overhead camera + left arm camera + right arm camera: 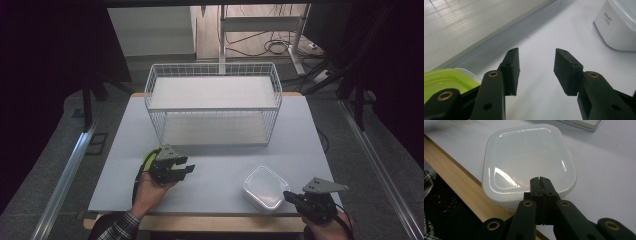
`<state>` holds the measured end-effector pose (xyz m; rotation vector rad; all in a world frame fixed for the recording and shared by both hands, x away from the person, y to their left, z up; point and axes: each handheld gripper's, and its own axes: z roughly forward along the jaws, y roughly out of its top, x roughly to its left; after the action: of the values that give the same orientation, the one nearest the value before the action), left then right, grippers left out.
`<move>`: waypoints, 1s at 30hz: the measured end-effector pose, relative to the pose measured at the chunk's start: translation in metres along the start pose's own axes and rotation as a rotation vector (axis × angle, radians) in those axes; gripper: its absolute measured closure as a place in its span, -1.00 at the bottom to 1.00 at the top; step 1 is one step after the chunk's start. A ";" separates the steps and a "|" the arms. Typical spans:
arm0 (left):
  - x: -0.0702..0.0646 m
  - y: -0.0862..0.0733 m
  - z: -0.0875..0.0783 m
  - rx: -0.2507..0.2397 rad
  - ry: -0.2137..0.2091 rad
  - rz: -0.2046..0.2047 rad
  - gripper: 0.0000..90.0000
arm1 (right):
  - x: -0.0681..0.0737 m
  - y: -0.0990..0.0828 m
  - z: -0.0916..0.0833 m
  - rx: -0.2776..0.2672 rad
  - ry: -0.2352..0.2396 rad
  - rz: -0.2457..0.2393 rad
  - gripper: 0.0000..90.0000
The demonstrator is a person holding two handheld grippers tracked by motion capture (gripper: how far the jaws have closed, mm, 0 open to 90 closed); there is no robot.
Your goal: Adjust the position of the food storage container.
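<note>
A pale grey table (215, 165) was set amid dark surroundings. The left hand-held gripper (186, 170) was held with jaws apart, empty; a green-lidded container (441, 81) was cut off. The right hand-held gripper (540, 182), jaws together, was poised at the white lidded plastic box (265, 187) near the front edge.

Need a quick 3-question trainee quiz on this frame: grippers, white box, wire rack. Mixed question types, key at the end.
1. True or false: the right gripper has its jaws shut with nothing between them.
2. Where does the white lidded box sit? A) on the rack's top shelf B) on the table near its front edge, by the right gripper C) between the left gripper's jaws
3. Fill in: in the left gripper view, the left gripper has its jaws apart, and a ____ container shows at the lower left.

Key: 1 true; 2 B; 3 green. The wire rack stands at the back of the table, both shelves bare.
</note>
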<state>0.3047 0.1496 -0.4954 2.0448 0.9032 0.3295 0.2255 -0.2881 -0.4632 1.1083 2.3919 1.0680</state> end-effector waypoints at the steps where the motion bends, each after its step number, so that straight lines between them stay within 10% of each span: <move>1: 0.000 0.000 0.000 0.000 0.000 0.000 0.26 | 0.000 -0.001 0.000 0.005 -0.009 -0.005 0.98; 30: -0.004 0.002 0.015 0.044 -0.049 0.003 0.54 | -0.021 0.057 0.076 0.016 -0.003 0.014 0.98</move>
<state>0.3112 0.1365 -0.5024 2.0855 0.8850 0.2624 0.3104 -0.2415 -0.4740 1.1334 2.3979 1.0529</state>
